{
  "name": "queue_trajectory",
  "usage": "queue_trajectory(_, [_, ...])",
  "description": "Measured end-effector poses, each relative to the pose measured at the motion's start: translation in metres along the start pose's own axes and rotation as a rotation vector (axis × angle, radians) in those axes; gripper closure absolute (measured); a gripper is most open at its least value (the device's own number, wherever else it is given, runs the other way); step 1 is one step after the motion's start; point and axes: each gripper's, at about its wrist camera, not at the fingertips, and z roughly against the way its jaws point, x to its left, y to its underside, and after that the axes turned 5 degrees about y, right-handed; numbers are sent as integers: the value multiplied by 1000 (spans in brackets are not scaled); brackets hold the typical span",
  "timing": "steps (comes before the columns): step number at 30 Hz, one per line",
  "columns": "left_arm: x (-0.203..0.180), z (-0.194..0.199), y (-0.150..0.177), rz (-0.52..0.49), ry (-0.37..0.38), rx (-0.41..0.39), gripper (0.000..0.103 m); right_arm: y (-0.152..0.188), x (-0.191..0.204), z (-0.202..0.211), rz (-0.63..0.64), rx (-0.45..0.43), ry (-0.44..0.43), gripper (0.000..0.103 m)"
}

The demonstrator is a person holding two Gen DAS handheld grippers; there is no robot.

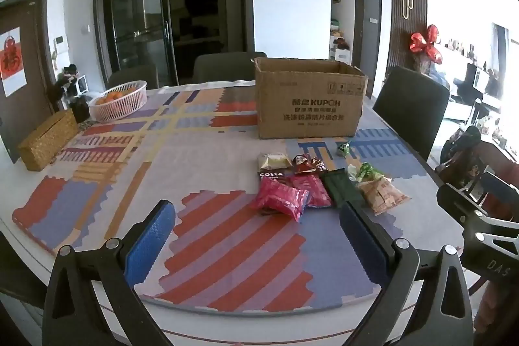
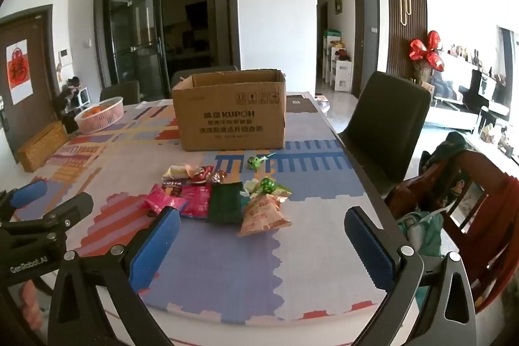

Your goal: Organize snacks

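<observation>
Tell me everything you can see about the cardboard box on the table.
The cardboard box is plain brown corrugated card, printed with KUPOH, lines of Chinese text and handling symbols on its front. It stands upright on the patterned tablecloth, top open with flaps spread outward; its inside is not visible. It sits beyond the snack pile, apart from it, nearest a green lollipop. Nothing touches it but the cloth. Dark chairs stand behind.
</observation>
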Motion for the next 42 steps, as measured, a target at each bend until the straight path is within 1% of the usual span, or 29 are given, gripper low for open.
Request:
queue_trajectory(8, [6,8,-1,-1,16,-7,0,0,-3,2,-22,3,-13,1])
queue_trajectory(9, [-2,6,-2,-15,1,-2,0,0,-3,1,-23,5,-13,1])
queue_trajectory(16, [-1,9,-2,-7,3,-27,0,1,-3,1,-26,3,-18,1])
queue_trajectory(42, [-3,8,-2,-6,8,-32,0,-2,-4,10,-25,-4,-20,1])
